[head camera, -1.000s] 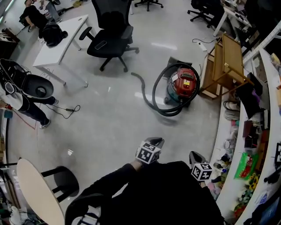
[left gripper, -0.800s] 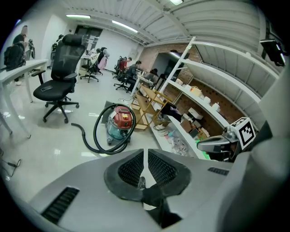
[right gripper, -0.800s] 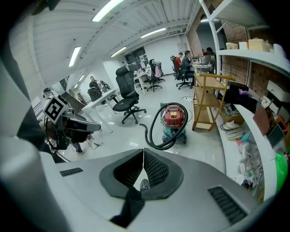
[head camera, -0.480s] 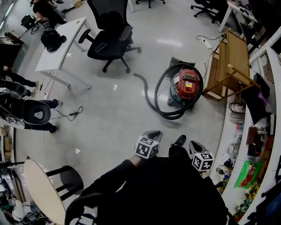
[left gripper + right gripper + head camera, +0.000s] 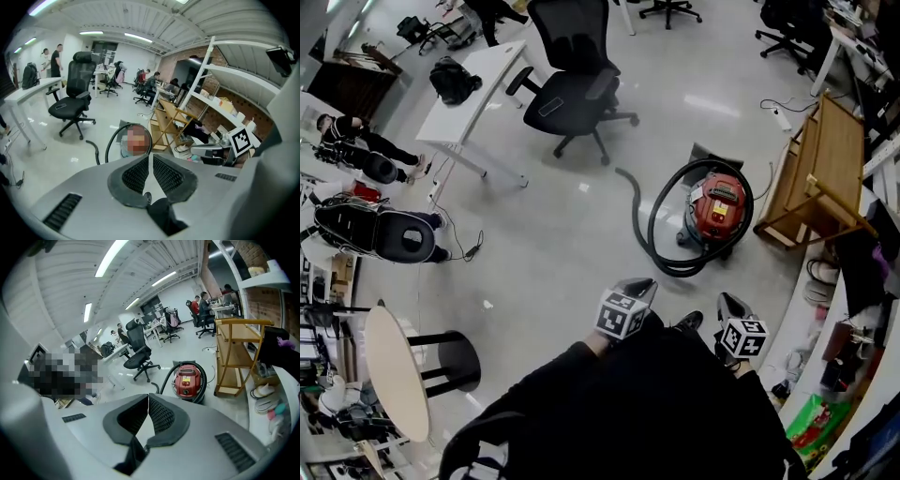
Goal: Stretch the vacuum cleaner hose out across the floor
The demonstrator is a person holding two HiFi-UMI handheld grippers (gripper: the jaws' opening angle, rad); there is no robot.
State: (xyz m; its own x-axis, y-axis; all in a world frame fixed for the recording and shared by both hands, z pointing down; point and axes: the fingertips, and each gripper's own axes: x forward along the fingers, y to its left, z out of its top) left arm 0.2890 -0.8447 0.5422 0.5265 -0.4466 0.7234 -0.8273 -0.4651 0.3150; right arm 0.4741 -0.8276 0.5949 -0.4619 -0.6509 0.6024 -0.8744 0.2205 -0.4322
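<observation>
Step in hand, as judged: closing in on the hose, nothing gripped yet. Left gripper (image 5: 638, 285) has its jaws pressed together with nothing between them; right gripper (image 5: 728, 302) is the same, together and empty. Both are held low in front of the body, well short of the vacuum cleaner (image 5: 718, 208) and aimed toward it; in the right gripper view the red canister sits dead ahead, just above the jaw tips. The hose (image 5: 660, 251) lies in one big loop round the vacuum cleaner, its near curve resting on the floor (image 5: 544, 244) on the side facing the grippers. Its free end (image 5: 627, 180) trails off to the vacuum cleaner's left, toward the office chair (image 5: 577, 89) beyond. To do it well, open the jaws before reaching down and take the free end with the left gripper, since it lies on that side. Clamp just behind the tip, not on the loop. Draw it low and steady away from the vacuum cleaner's left, so the loop unwinds rather than dragging or tipping the canister. Right gripper could steady the canister. Keep slack off the wooden rack (image 5: 820, 164) just right of the vacuum cleaner, a likely snag
</observation>
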